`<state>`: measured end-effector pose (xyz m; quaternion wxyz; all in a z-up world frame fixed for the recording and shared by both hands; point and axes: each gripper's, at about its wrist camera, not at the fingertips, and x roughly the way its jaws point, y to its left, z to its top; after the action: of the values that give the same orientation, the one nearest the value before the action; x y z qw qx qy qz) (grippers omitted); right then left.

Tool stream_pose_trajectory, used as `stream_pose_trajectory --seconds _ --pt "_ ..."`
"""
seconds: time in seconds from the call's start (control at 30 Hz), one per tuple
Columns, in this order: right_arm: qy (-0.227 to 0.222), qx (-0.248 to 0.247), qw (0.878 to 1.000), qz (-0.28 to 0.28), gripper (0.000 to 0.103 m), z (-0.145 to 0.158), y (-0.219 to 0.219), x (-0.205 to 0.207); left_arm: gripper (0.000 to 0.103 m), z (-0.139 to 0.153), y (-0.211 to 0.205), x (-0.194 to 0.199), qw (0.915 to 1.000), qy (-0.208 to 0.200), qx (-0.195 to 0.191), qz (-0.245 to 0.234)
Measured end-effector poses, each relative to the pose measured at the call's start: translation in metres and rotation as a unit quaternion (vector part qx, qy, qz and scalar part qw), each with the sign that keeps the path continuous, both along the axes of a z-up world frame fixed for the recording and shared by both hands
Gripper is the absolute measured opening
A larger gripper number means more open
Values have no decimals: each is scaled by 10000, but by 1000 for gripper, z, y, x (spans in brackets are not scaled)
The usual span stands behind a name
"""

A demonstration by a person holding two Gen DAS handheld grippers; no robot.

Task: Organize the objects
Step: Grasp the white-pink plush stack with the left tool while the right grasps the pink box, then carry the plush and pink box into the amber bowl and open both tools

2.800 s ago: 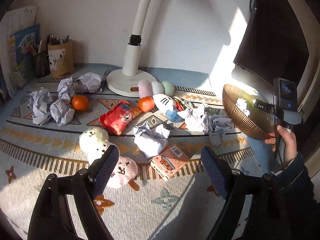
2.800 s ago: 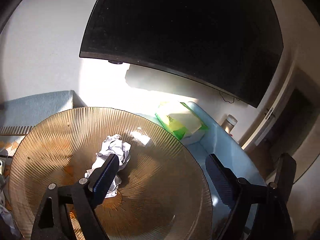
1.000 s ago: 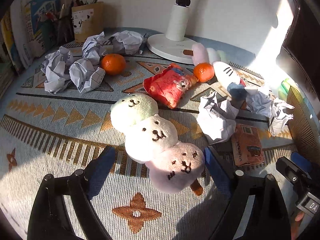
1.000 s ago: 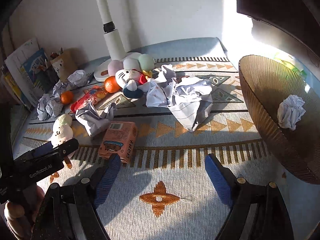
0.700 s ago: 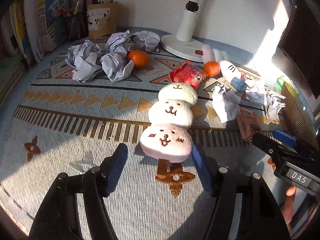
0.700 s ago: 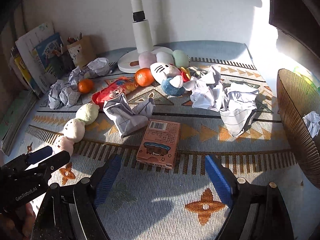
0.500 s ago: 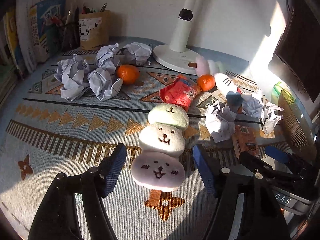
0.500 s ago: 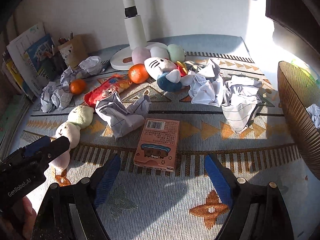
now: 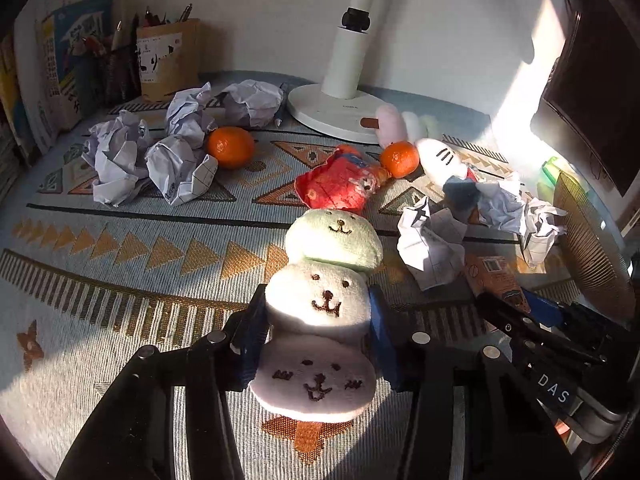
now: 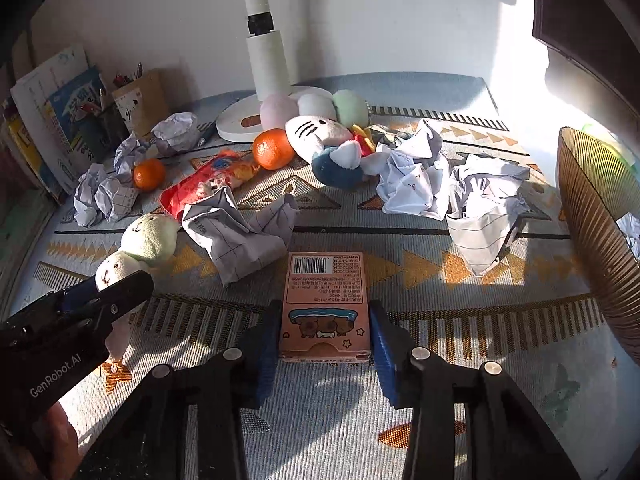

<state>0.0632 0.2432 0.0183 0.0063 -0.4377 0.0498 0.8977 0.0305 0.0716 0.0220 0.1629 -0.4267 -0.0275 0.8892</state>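
The left tool (image 9: 318, 326) was closing on the dango plush (image 9: 320, 300), which lay lengthwise away from it; the right tool (image 10: 324, 334) was closing on the pink box (image 10: 324, 304), barcode end farthest.

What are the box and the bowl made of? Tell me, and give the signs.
Box: looks like printed matte cardboard, with flat faces, crisp edges, a barcode and a tuck flap. Bowl: probably amber glass or clear plastic, with fine ribs that light passes through.
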Motion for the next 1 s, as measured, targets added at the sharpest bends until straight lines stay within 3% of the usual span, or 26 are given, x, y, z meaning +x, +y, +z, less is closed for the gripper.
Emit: stream_pose_trajectory --seconds 0.2,0.33,0.53,0.7,0.77,0.83,0.97,1.0 --pt "348 158 9990 209 40 30 22 52 44 29 25 51 9976 246 461 -455" --pt "276 436 9985 201 40 32 45 86 45 25 62 76 9932 146 722 -901" --pt "-21 372 9993 -21 40 5 83 107 45 -6 104 84 9916 -349 562 -1111" --pt "-35 235 9997 -65 40 -5 95 114 45 -9 115 92 9931 -231 236 -1122" --pt "-29 256 9997 -46 45 -5 94 117 46 -9 116 95 9931 -194 192 -1139" --pt "-39 243 9996 -139 61 -5 93 120 46 -9 116 96 9932 -157 143 -1142" --pt "35 84 9997 -210 59 -5 93 126 47 -9 116 97 9934 -128 131 -1129" --pt "47 173 9995 -257 46 -5 92 127 47 -9 117 97 9935 -115 118 -1126"
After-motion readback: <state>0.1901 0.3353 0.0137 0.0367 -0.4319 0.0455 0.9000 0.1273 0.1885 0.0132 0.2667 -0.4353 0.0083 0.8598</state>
